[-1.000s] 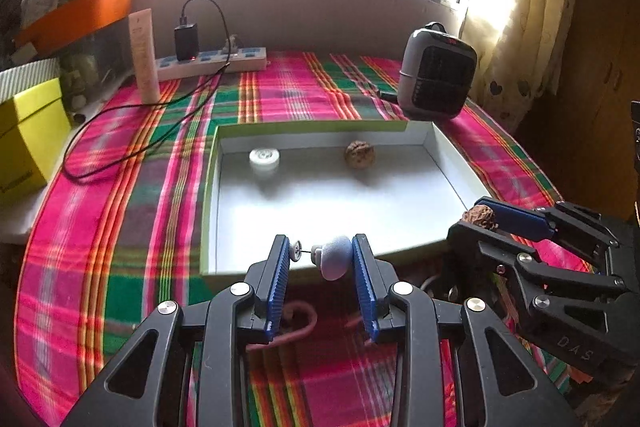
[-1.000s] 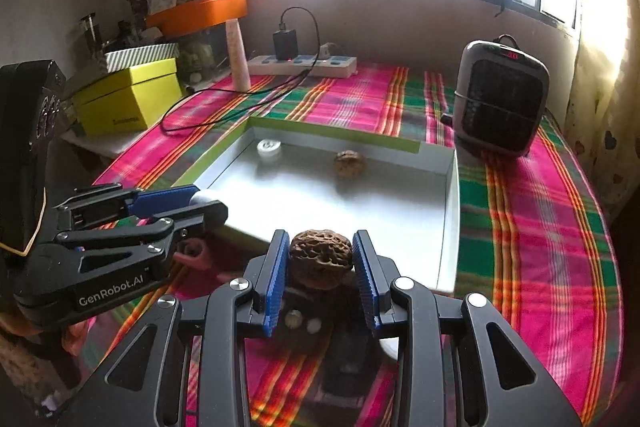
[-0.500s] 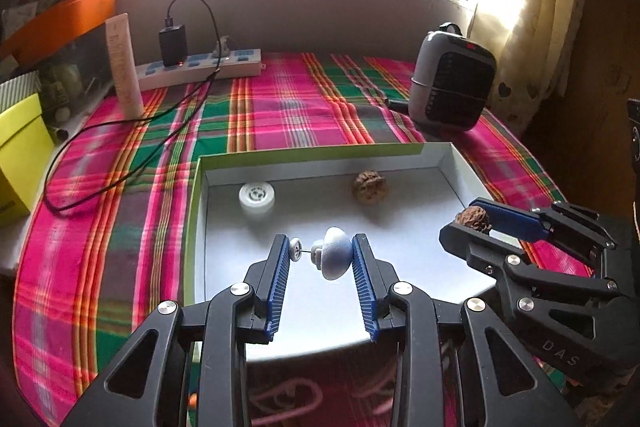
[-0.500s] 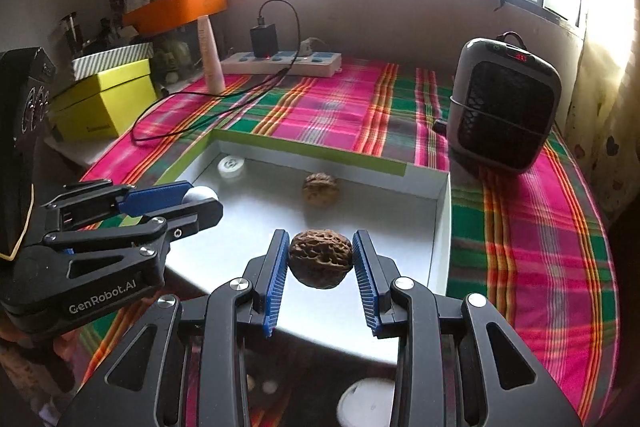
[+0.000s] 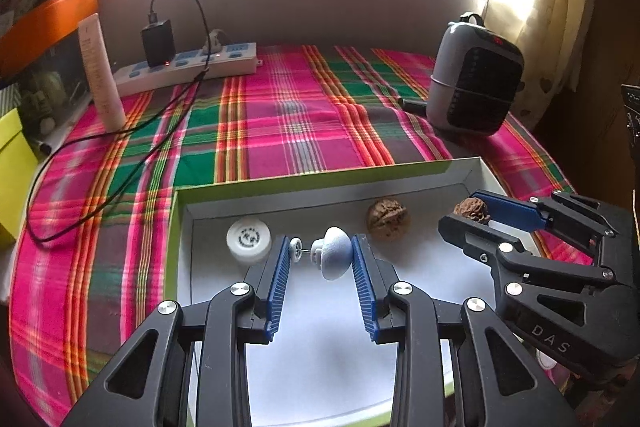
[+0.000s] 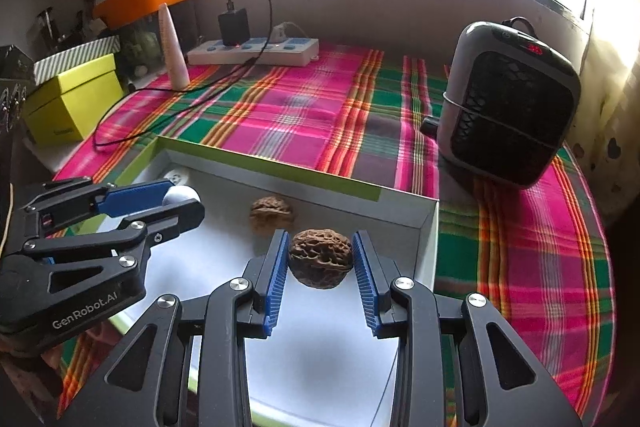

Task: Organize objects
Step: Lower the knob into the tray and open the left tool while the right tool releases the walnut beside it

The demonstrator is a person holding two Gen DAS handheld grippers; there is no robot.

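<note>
Two things lie in the tray point(image 5: 182, 227): cap point(image 5: 248, 240), loose walnut point(image 5: 388, 219); jaws grip knob point(image 5: 334, 258) and second walnut point(image 6: 321, 259).

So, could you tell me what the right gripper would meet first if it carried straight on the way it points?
Probably the white floor of the tray, near the loose walnut; the right gripper holds its own walnut. Depth is uncertain.

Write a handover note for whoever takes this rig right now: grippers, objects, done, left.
Left gripper: shut on a small white knob-like piece, above the tray.
Right gripper: shut on a walnut, above the tray too.
Done: a second walnut and a white round cap lie in the white tray.
Left: probably set both held items down in the tray and release.
</note>
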